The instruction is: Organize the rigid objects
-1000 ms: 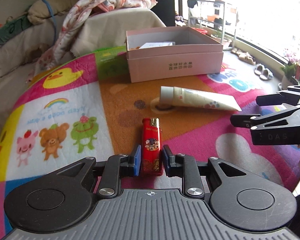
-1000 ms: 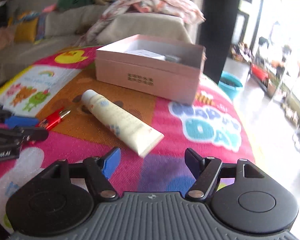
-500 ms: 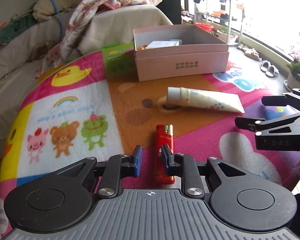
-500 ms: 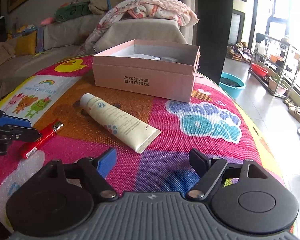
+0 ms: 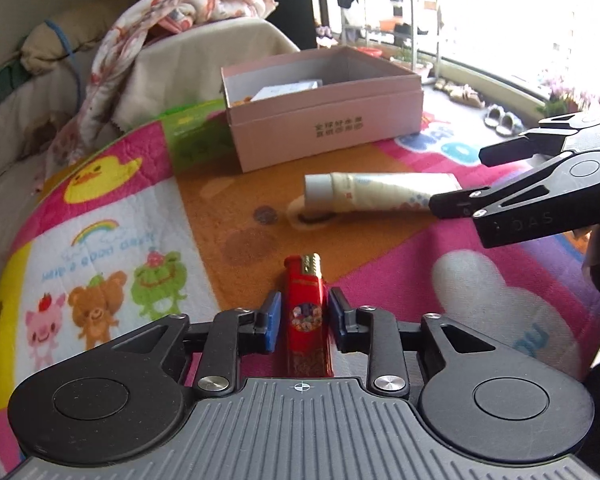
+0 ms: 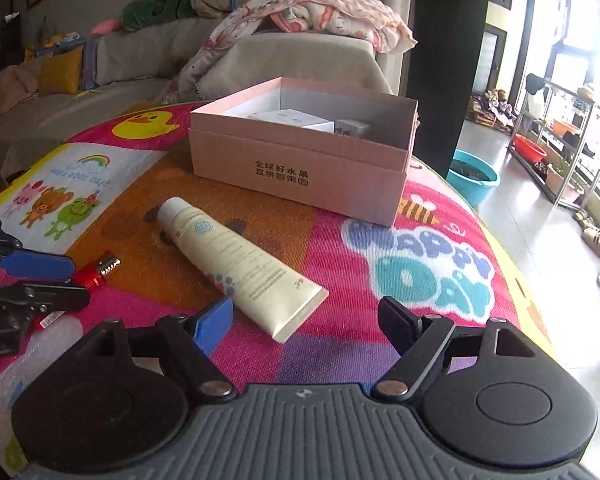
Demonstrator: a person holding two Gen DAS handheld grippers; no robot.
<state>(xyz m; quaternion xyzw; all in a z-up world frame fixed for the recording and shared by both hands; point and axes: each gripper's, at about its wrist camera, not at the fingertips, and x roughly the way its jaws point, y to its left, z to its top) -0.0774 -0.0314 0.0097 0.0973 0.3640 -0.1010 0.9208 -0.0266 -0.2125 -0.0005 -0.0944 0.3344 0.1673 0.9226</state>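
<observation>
Your left gripper jaws are opening off the red plastic lighter, back flat on the mat between them, ungrasped; your right gripper gapes empty.

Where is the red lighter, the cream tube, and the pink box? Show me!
red lighter [image 5: 305, 312], left wrist view, on its red body.
cream tube [image 6: 240, 260], right wrist view, on the middle of its pale body.
pink box [image 6: 292, 168], right wrist view, on its front wall by the printed writing.
</observation>
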